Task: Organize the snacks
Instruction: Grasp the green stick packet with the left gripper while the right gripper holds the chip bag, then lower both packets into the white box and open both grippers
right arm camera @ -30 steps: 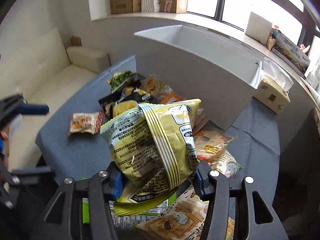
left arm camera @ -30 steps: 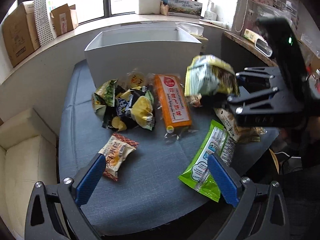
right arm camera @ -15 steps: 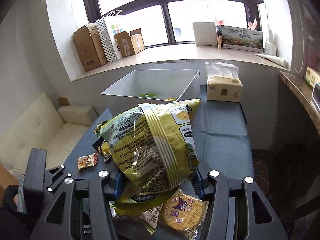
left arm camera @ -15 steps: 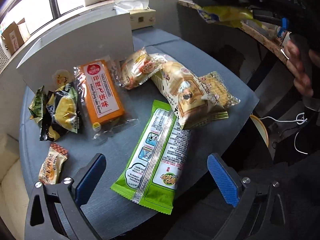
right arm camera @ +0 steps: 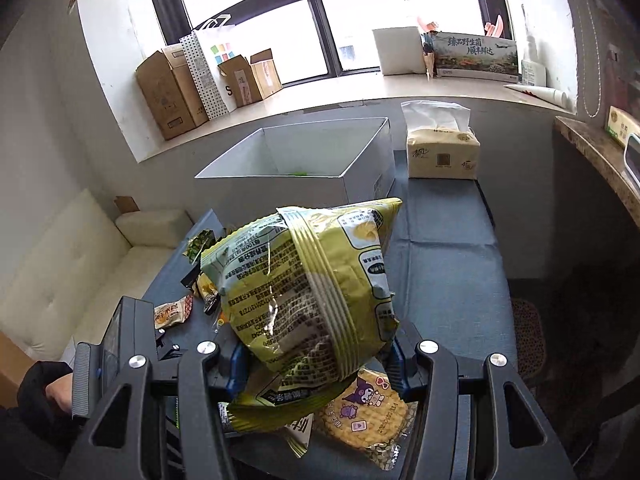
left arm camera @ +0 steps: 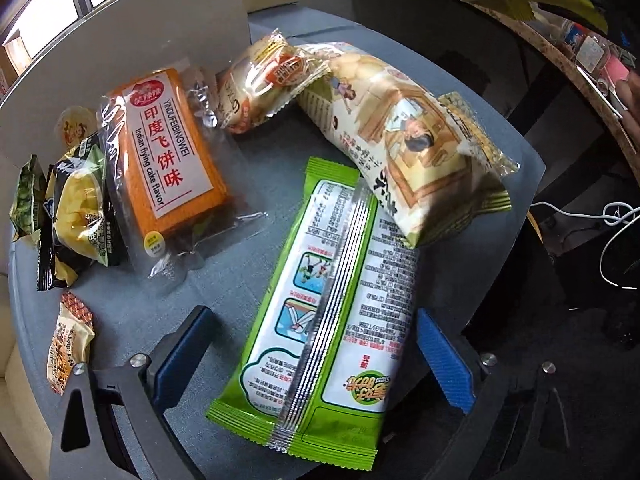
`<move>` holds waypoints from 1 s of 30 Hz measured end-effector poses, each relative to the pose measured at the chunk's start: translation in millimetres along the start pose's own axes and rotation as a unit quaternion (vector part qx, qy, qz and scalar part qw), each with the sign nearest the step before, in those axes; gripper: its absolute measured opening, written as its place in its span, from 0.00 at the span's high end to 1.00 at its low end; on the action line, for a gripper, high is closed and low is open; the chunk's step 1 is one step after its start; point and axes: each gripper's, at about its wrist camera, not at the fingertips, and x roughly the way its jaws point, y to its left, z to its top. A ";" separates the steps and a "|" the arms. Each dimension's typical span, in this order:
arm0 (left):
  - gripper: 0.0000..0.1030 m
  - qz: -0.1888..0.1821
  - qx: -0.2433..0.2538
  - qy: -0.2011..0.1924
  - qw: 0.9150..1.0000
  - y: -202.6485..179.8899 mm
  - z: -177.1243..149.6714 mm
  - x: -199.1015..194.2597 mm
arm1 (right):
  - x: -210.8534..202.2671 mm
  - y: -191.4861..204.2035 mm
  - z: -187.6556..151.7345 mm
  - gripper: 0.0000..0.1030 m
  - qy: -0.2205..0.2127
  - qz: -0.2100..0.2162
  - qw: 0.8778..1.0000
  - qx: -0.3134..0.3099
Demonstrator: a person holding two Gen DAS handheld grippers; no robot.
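Since a second ago the right tool has lifted the yellow-green chip bag off the surface and swung to face the white storage box, while the left tool has dropped in close over the green wafer pack.

In the right wrist view the chip bag fills the middle of the frame, pinched at its lower end between the right tool's blue pads, held up in the air with its printed back toward the camera. The white storage box stands above it in the frame, open at the top, with a bit of green showing inside. A tissue pack sits just right of the box.

In the left wrist view the left tool's fingers are spread wide, one on each side of the green wafer pack, which lies seam-up at lower centre on the blue-grey surface. A long cream biscuit bag rests on the pack's upper right end. An orange flying-cake pack lies at left centre, a small bread packet above it to the right, and a black-and-yellow chip packet at the left edge. A small orange snack packet sits at lower left.
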 end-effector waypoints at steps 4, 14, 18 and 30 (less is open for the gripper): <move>0.25 0.023 0.001 -0.010 1.000 12.9 2.7 -10.4 | 4.0 1.5 -2.6 0.43 0.005 0.004 1.000 -0.001; 0.30 0.059 -0.038 -0.040 0.997 47.7 -29.6 -58.7 | 10.0 8.7 -5.4 0.43 0.009 0.017 1.000 -0.007; 0.30 0.087 -0.083 -0.086 0.989 73.6 -43.6 -102.5 | 14.5 15.3 -6.2 0.43 0.010 0.023 1.000 -0.009; 0.30 0.167 -0.209 -0.245 0.932 124.9 31.0 -162.7 | 30.1 30.3 39.1 0.43 -0.016 0.052 0.998 0.025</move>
